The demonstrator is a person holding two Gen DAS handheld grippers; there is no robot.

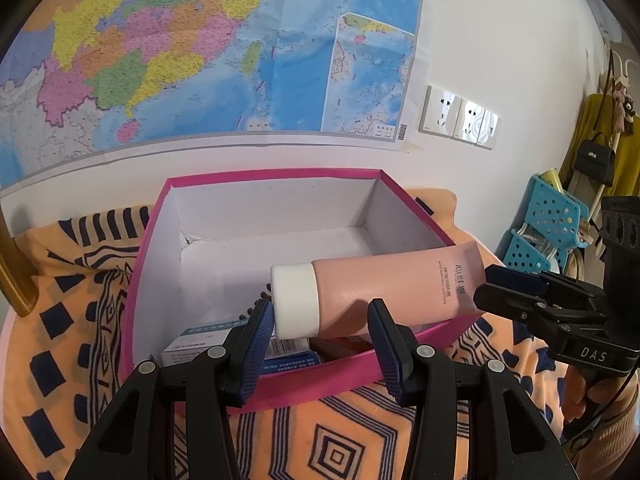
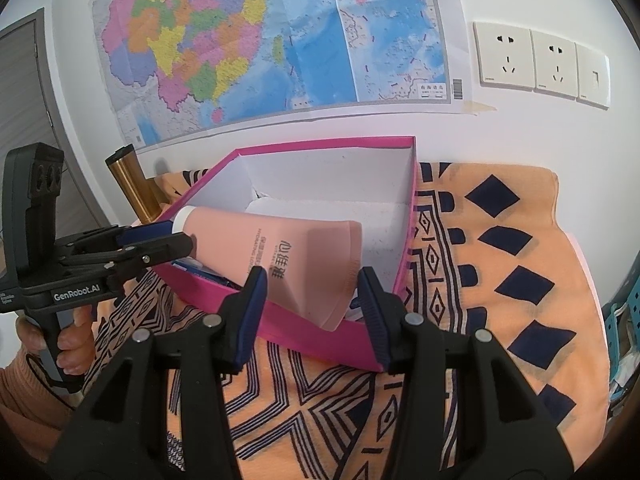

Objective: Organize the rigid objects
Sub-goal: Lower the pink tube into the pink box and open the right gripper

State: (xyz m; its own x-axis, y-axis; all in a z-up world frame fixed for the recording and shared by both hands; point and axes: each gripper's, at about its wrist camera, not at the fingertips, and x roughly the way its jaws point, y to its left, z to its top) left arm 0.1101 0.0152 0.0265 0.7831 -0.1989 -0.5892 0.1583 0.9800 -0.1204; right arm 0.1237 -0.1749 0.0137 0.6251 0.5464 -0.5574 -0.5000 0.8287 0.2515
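Note:
A pink lotion tube point(image 1: 380, 292) with a white cap point(image 1: 294, 300) lies tilted in a magenta box point(image 1: 256, 184), its flat end resting on the box's near rim. It also shows in the right wrist view point(image 2: 288, 256), inside the same box point(image 2: 320, 146). My left gripper point(image 1: 322, 344) is open, jaws either side of the capped end without gripping it. My right gripper point(image 2: 310, 312) is open, jaws either side of the tube's flat end. Small blue and white cartons point(image 1: 200, 344) lie in the box under the tube.
The box stands on an orange patterned cloth point(image 2: 500, 280). A gold flask point(image 2: 134, 184) stands left of the box by the wall. A map point(image 1: 200, 52) and wall sockets point(image 2: 540, 62) are behind. A blue plastic basket point(image 1: 548, 220) stands at the right.

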